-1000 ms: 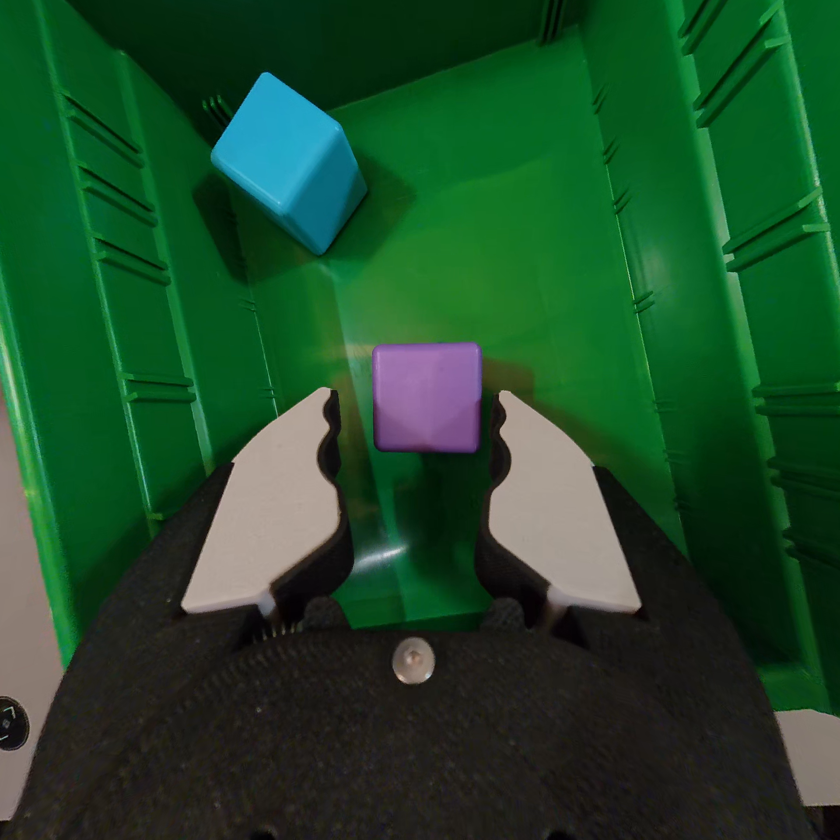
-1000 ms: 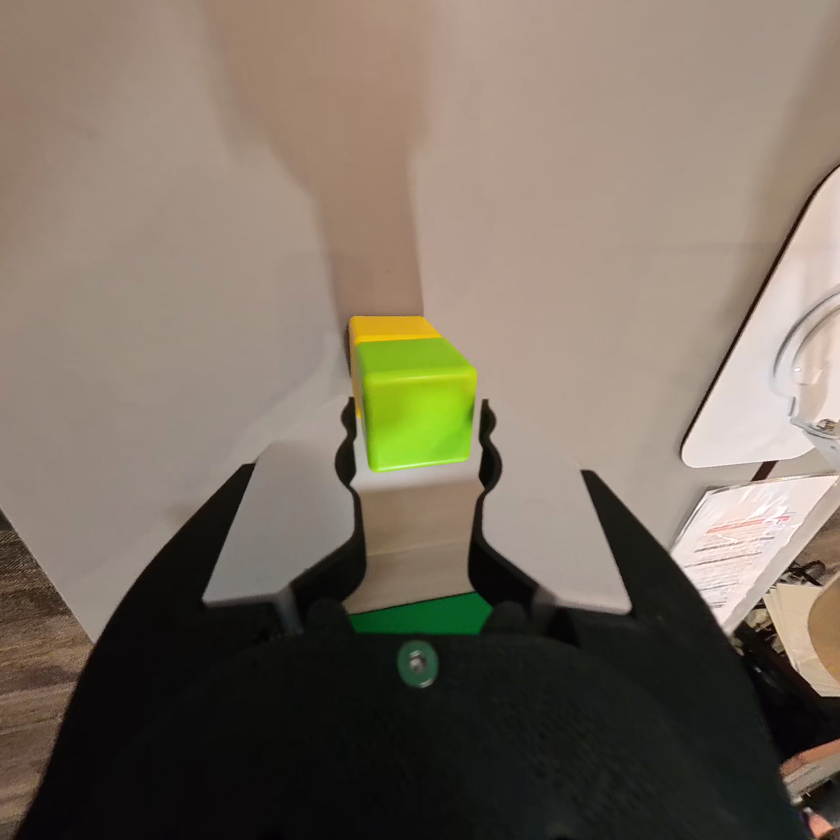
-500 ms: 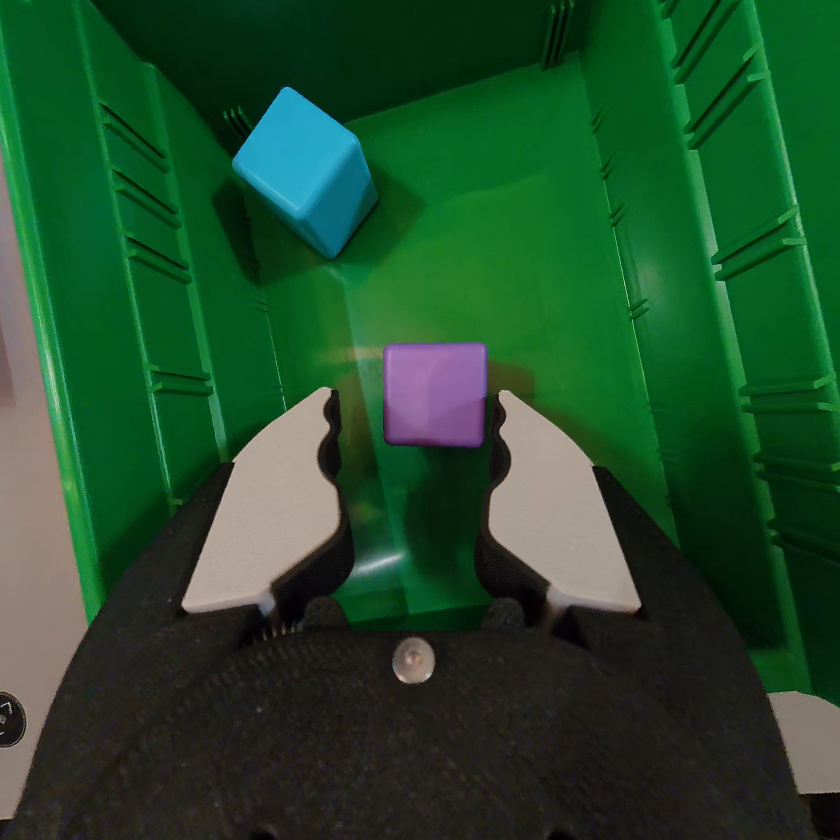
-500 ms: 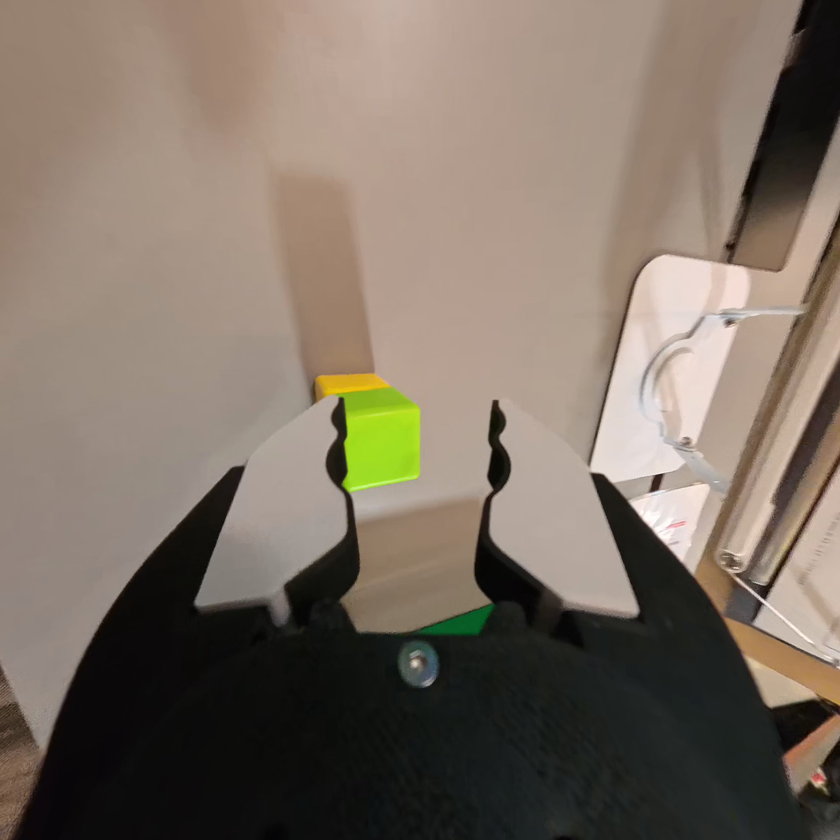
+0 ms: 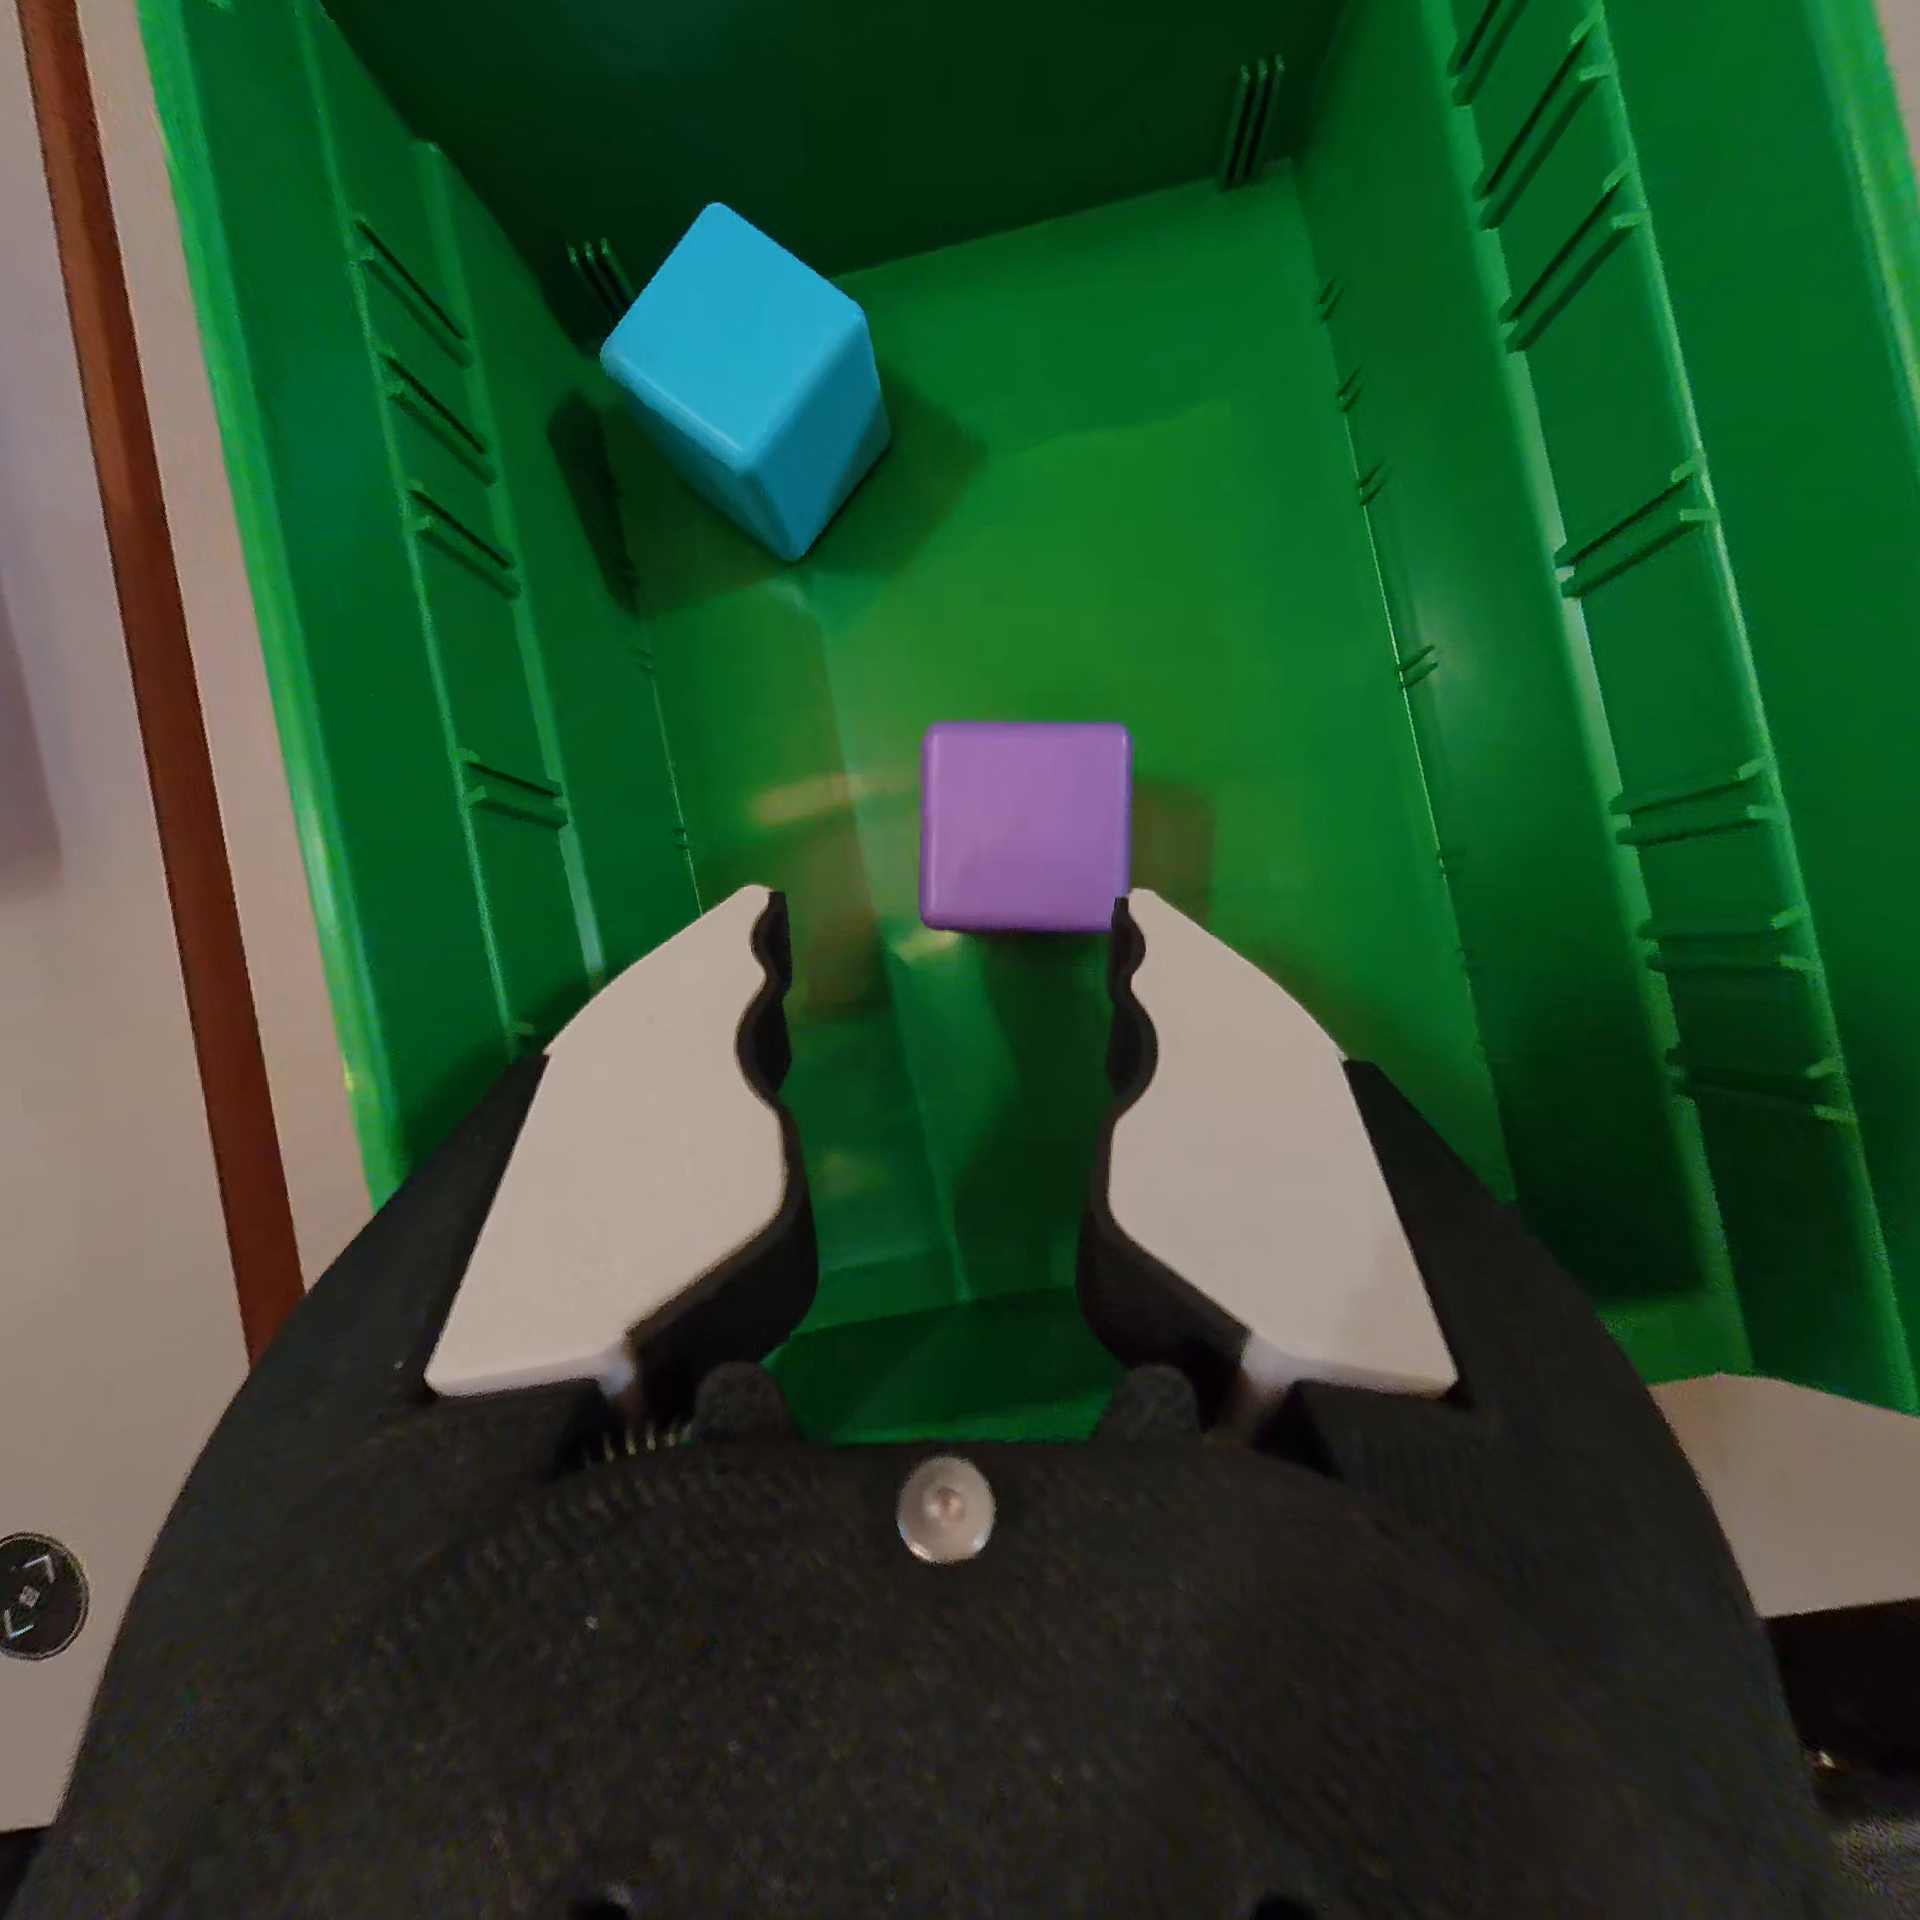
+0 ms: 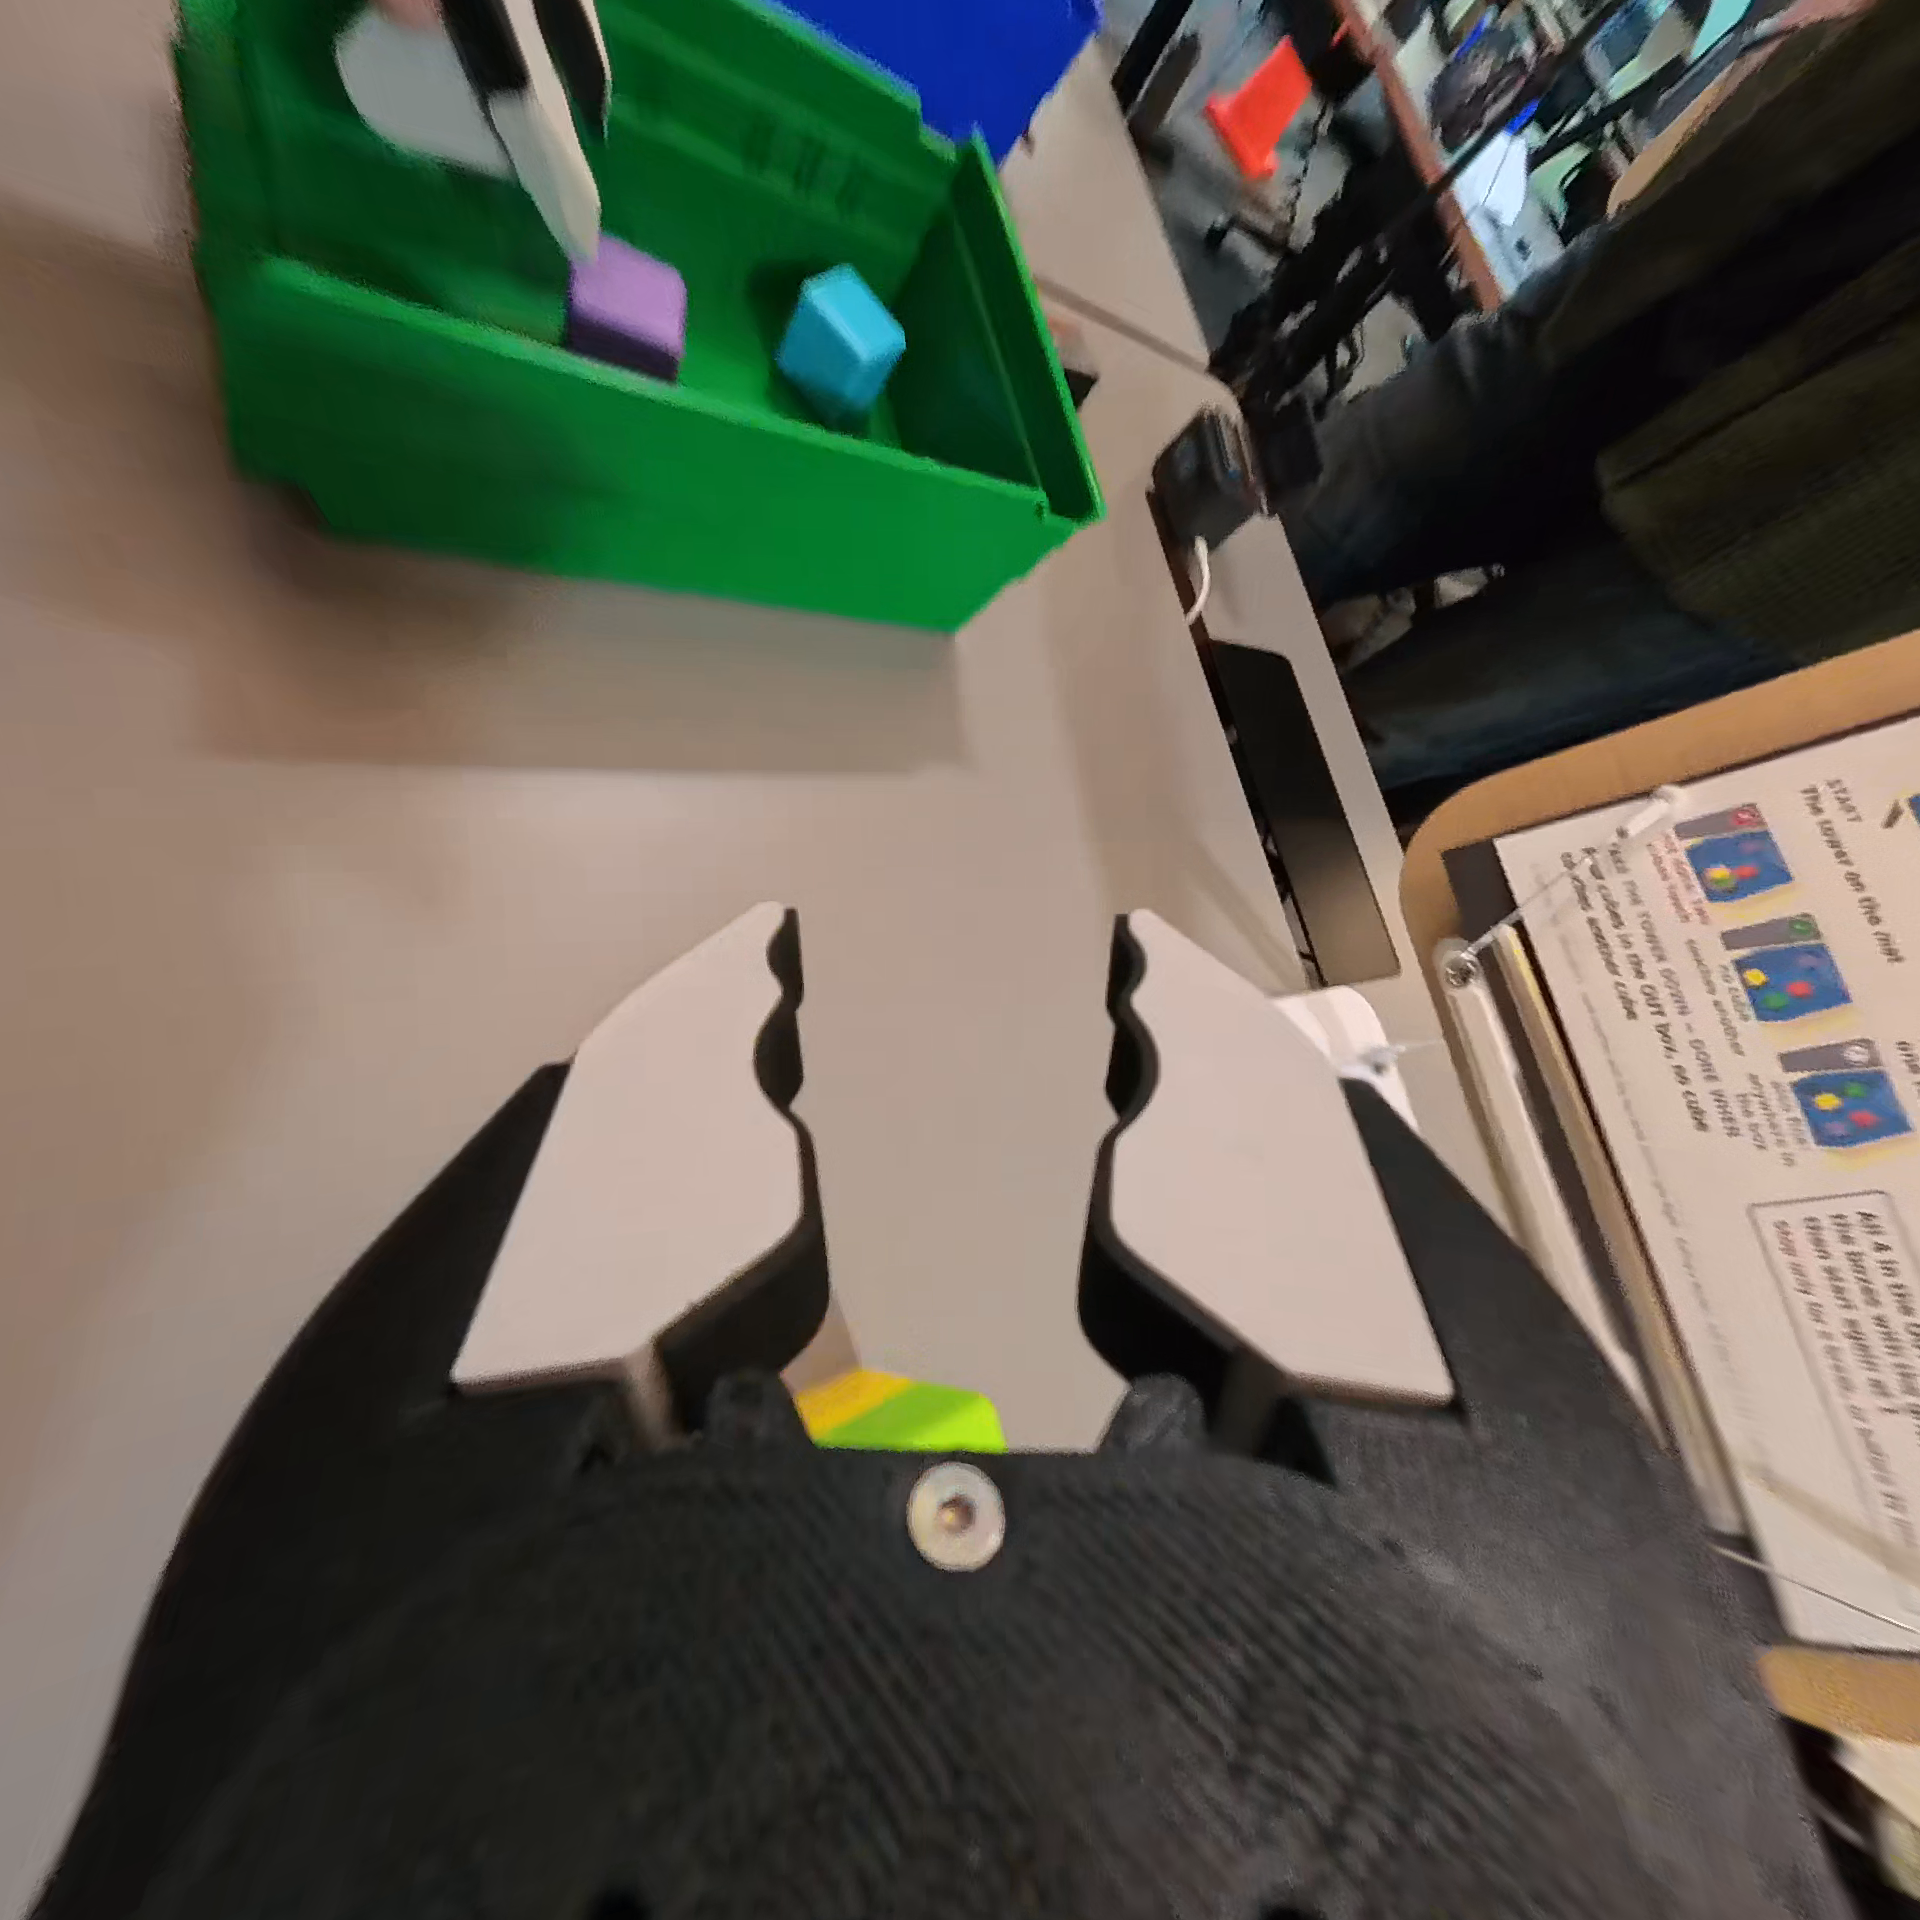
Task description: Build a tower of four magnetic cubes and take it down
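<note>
My left gripper (image 5: 943, 914) is open over a green bin (image 5: 436, 727). A purple cube (image 5: 1023, 826) lies on the bin floor just beyond the fingertips, close to the right one. A blue cube (image 5: 753, 374) lies tilted in the bin's far left corner. My right gripper (image 6: 954, 930) is open and empty above the beige table. In the right wrist view the green bin (image 6: 623, 478) stands far ahead with the purple cube (image 6: 627, 308), the blue cube (image 6: 840, 343) and the left gripper's fingers (image 6: 540, 135) inside. A lime cube (image 6: 925, 1429) beside a yellow cube (image 6: 842, 1395) shows low between my right fingers.
A blue bin (image 6: 966, 52) stands behind the green one. A white instruction sheet on a stand (image 6: 1704, 1143) is at the right. A dark flat device (image 6: 1288, 790) lies along the table's right edge. A round black mark (image 5: 36, 1595) sits on the white surface at left. The left gripper's tips are roughly 35 cm from the right gripper's. About 11 cm separates my left fingertips from the blue cube (image 5: 753, 374). Look for it in the right wrist view (image 6: 842, 313) too.
My right gripper let go of the lime cube, opened, and swung up and away so it now faces the green bin. My left gripper drew back a little from the purple cube.
</note>
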A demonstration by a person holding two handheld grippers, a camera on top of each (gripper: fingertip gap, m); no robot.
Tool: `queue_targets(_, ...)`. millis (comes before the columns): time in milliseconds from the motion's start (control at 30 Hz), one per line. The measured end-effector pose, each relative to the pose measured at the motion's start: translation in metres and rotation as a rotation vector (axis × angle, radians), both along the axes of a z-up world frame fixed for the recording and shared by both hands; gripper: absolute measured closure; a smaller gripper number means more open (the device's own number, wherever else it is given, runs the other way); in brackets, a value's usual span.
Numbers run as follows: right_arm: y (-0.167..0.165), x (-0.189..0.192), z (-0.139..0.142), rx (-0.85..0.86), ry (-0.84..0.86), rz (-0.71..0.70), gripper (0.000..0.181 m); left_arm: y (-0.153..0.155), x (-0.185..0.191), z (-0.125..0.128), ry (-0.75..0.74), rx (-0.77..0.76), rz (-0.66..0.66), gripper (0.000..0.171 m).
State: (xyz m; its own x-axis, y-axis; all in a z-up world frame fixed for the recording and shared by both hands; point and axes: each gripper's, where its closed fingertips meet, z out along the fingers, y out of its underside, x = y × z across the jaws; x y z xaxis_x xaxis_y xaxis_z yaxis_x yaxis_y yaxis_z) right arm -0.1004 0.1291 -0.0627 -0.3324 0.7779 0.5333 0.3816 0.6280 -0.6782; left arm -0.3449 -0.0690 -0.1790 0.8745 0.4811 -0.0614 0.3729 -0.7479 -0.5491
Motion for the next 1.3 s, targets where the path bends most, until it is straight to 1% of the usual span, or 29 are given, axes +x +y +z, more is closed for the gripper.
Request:
queue_targets(67, -0.018, 0.000, 0.002, -0.079, 0.043, 0.009, 0.124, -0.002, 0.000, -0.001, -0.008, 0.000, -0.004, 0.112)
queue_targets(167, -0.043, 0.001, -0.001, -0.183, 0.075, 0.030, 0.124, 0.001, 0.002, -0.011, -0.018, -0.016, -0.015, 0.111)
queue_targets(300, -0.062, 0.002, -0.007, -0.263, 0.097, 0.048, 0.124, 0.007, 0.009, -0.025, -0.026, -0.070, -0.027, 0.112)
queue_targets(400, -0.067, 0.004, -0.014, -0.296, 0.085, 0.060, 0.125, 0.013, 0.010, -0.030, -0.026, -0.073, -0.019, 0.113)
queue_targets(467, -0.065, 0.006, -0.018, -0.282, 0.070, 0.056, 0.125, 0.016, 0.009, -0.031, -0.017, -0.068, -0.016, 0.113)
queue_targets(533, -0.062, 0.008, -0.017, -0.282, 0.074, 0.044, 0.127, 0.017, 0.008, -0.033, -0.004, -0.078, -0.011, 0.115)
queue_targets(600, -0.061, 0.010, -0.015, -0.296, 0.077, 0.041, 0.127, 0.018, 0.005, -0.034, 0.028, -0.088, -0.006, 0.123)
queue_targets(767, -0.058, 0.011, -0.013, -0.302, 0.089, 0.035, 0.129, 0.024, 0.007, -0.033, 0.053, -0.084, -0.037, 0.123)
queue_targets(1133, -0.049, 0.011, -0.020, -0.319, 0.068, 0.007, 0.131, 0.032, 0.003, 0.002, 0.178, -0.030, -0.036, 0.123)
queue_targets(1300, -0.041, 0.011, -0.025, -0.323, 0.045, -0.028, 0.130, 0.035, 0.007, 0.031, 0.215, 0.032, -0.041, 0.123)
